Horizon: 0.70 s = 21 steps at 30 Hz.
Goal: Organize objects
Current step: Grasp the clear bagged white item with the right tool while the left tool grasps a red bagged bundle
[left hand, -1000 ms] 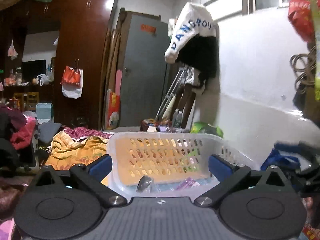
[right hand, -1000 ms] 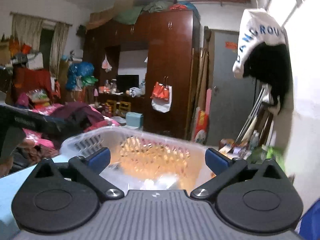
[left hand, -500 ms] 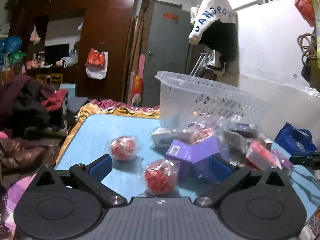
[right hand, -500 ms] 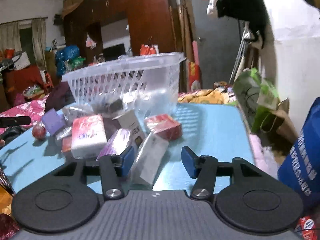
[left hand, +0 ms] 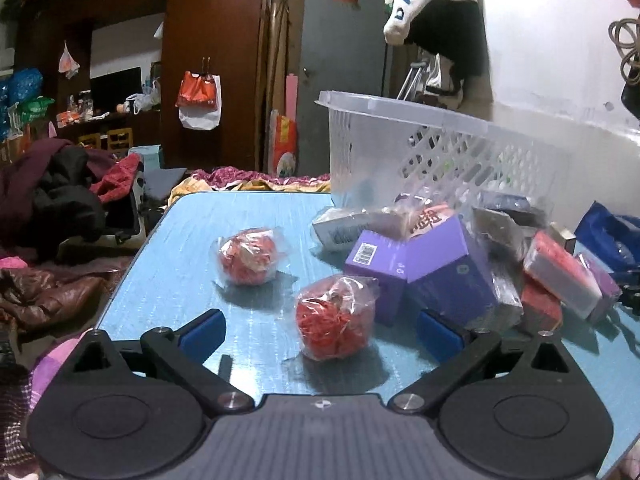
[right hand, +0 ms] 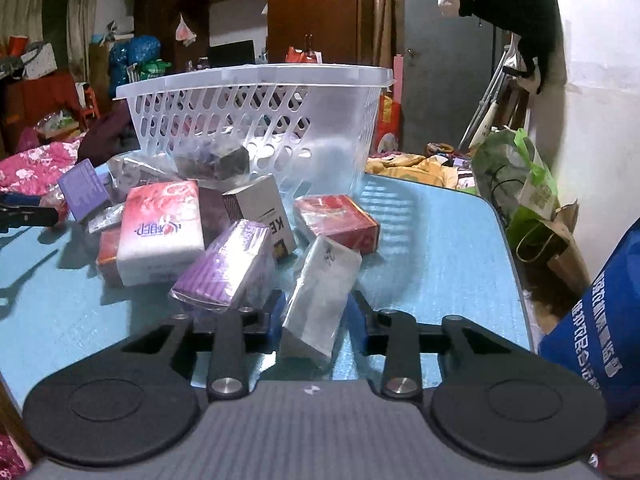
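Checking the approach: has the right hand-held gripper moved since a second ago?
Yes. The right hand-held gripper came down: the basket now sits above it, and its jaws are closing around a clear packet.

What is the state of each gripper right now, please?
Left gripper: open, red bundle between its jaws.
Right gripper: closing around white packet.

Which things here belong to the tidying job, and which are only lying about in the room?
Part of the job:
- white basket
- silver pouch between the closing right gripper fingers
- red net balls
- purple boxes
- tissue pack

Just lying about:
- hanging jacket
- wardrobe
- green bag
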### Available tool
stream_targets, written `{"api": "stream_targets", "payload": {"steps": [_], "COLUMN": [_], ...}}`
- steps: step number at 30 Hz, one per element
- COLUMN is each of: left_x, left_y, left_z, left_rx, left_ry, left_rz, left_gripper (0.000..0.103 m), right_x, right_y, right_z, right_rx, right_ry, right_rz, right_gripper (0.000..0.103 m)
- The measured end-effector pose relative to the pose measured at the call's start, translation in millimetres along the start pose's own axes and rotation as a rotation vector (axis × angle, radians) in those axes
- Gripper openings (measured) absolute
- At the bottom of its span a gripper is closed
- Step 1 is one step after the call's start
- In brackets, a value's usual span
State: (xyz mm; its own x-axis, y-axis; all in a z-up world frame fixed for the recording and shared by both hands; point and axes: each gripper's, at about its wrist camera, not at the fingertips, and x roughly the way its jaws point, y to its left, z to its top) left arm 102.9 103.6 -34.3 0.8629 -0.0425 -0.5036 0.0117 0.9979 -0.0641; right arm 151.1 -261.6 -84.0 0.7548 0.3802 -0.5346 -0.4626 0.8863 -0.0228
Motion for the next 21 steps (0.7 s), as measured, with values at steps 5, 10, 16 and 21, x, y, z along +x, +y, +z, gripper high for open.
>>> {"api": "stream_targets", "payload": {"steps": [5,10,16,21], "left_x": [5,9,-4,-16], "left_y": [-13,-30,-25,-26], "left_z": [2,0,-8,-13], "left_rx": [0.028,0.11,0.05,0.041], "left_ry": [0.043,0.068,0.007,-0.06], "left_rz": [0.005,0.026,-0.053,-0.069], "left_gripper": [0.098,0.082,0.046,0.045], "right_x": [-2,-1,-8,-16], "right_y": [-5,-7,-5,-6], "right_z": [1,1,-1,-3], "right_rx": [0.018,0.025,0.023,0.035], "right_ry": [-0.001,-0.001,-0.045,-0.109], "right_rz": [0.012,0.035,0.025,0.026], "right_gripper": [0.037,0.038,0.035,0.034]}}
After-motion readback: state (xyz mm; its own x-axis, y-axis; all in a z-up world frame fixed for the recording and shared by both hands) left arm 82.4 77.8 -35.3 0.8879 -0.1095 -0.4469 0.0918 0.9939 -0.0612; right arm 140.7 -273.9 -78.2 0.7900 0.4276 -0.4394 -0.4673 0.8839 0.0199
